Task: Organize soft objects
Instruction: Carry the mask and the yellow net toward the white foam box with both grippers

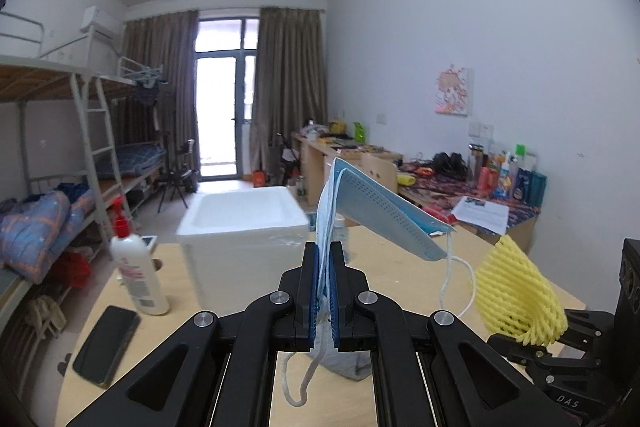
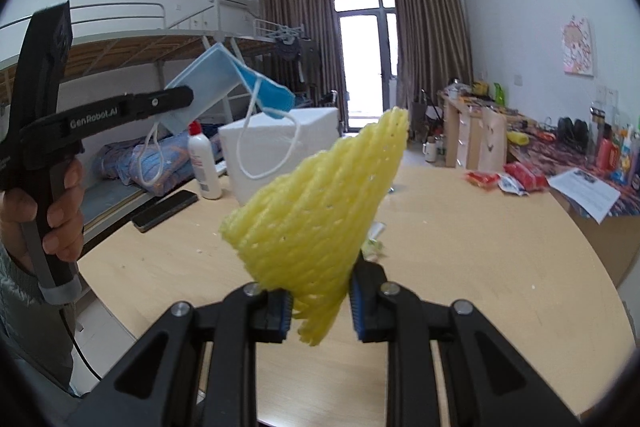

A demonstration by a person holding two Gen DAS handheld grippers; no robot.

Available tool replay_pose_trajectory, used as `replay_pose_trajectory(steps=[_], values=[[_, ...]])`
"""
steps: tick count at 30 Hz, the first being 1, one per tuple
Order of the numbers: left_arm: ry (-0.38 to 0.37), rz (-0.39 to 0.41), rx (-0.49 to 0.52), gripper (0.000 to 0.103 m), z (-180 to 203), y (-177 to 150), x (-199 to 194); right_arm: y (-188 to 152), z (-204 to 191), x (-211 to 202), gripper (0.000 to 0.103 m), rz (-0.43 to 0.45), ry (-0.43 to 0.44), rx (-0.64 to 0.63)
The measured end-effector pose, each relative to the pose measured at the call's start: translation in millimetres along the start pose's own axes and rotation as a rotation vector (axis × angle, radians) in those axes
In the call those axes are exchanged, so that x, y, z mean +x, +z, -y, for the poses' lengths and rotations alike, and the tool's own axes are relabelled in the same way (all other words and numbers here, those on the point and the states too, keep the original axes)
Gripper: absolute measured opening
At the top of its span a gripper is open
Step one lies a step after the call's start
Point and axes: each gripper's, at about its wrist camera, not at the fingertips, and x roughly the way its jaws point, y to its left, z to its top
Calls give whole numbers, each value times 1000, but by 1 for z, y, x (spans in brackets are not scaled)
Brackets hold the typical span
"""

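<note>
My left gripper (image 1: 324,251) is shut on a blue face mask (image 1: 376,211), held in the air above the table; the mask folds over to the right and its white ear loops hang down. It also shows in the right wrist view (image 2: 212,87), clamped in the left gripper (image 2: 182,99). My right gripper (image 2: 320,291) is shut on a yellow foam net (image 2: 320,203) that stands up between its pads above the table. The net shows in the left wrist view (image 1: 520,295) at the right. A white foam box (image 1: 244,227) stands on the table ahead, also seen in the right wrist view (image 2: 280,147).
The wooden table (image 2: 460,267) holds a white bottle with a red cap (image 1: 134,271), a black phone (image 1: 106,343), red snack packets (image 2: 508,179) and a small wrapper (image 2: 374,247). Bunk beds stand at the left, cluttered desks along the right wall.
</note>
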Motion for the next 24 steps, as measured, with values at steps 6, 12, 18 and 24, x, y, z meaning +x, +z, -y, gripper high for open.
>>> replay_pose_trajectory(steps=[6,12,18,24], values=[[58,36,-31,5,-18,-8,-27,10,-18,-5,27,29,26,-49],[127,51,-53,5,-37,-18,-50,19,-40,-6,27,51,57,-101],[197,50,-59,5,-48,-27,-59,27,-58,4,27,67,107,-128],[245,48,-82,5,-62,-26,-60,35,-64,17,27,63,136,-137]])
